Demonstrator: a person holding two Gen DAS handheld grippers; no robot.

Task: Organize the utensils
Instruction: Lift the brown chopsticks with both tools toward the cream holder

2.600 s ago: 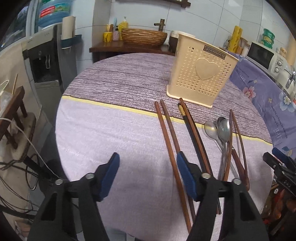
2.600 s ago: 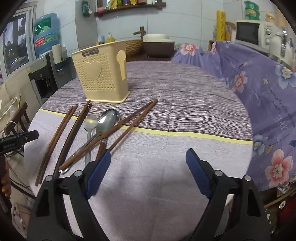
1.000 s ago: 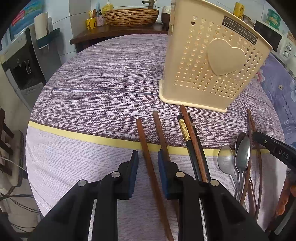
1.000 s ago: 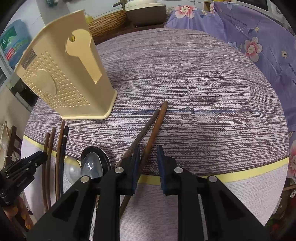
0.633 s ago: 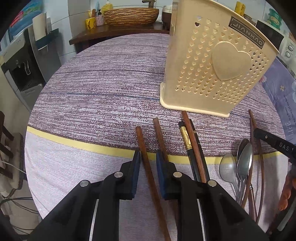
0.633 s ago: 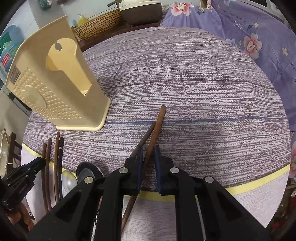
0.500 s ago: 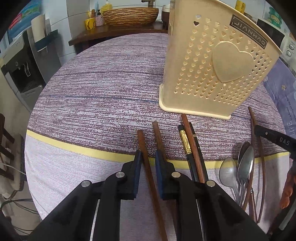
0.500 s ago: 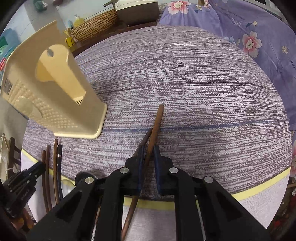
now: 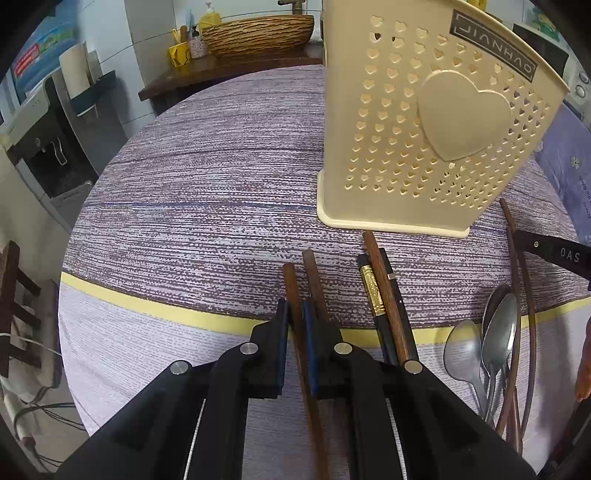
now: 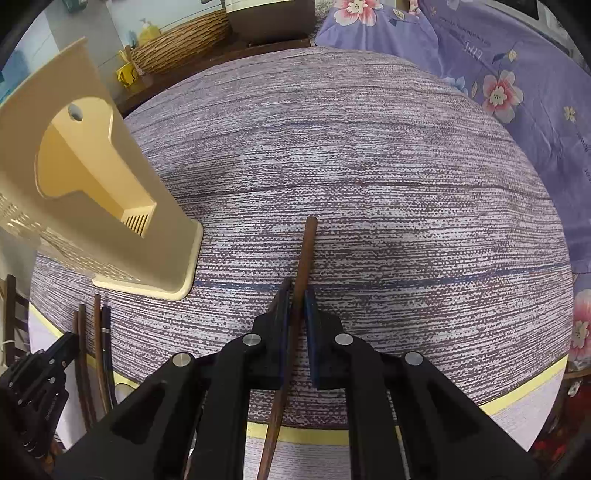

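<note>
My left gripper [image 9: 294,308] is closing its last bit onto a brown chopstick [image 9: 290,280], and both blue pads press its sides near the far end. A second brown chopstick [image 9: 313,275] lies just right of it. Farther right are a black gold-banded chopstick [image 9: 373,291], another brown one [image 9: 382,273] and spoons [image 9: 498,332]. My right gripper [image 10: 296,295] is shut on a brown chopstick [image 10: 306,247]; its partner's tip [image 10: 285,283] shows beside the left pad. The cream perforated holder [image 9: 436,122] [image 10: 92,192] stands upright behind the utensils.
The round table [image 10: 388,166] has a purple-striped cloth with a yellow band. Flowered purple fabric [image 10: 498,81] lies at its right. A wicker basket [image 9: 258,33] sits on a shelf behind. A water dispenser [image 9: 48,147] stands at the left.
Both grippers went from partly open around a chopstick to shut on it. The right gripper also crept forward along its chopstick, so the holder slid left in its view.
</note>
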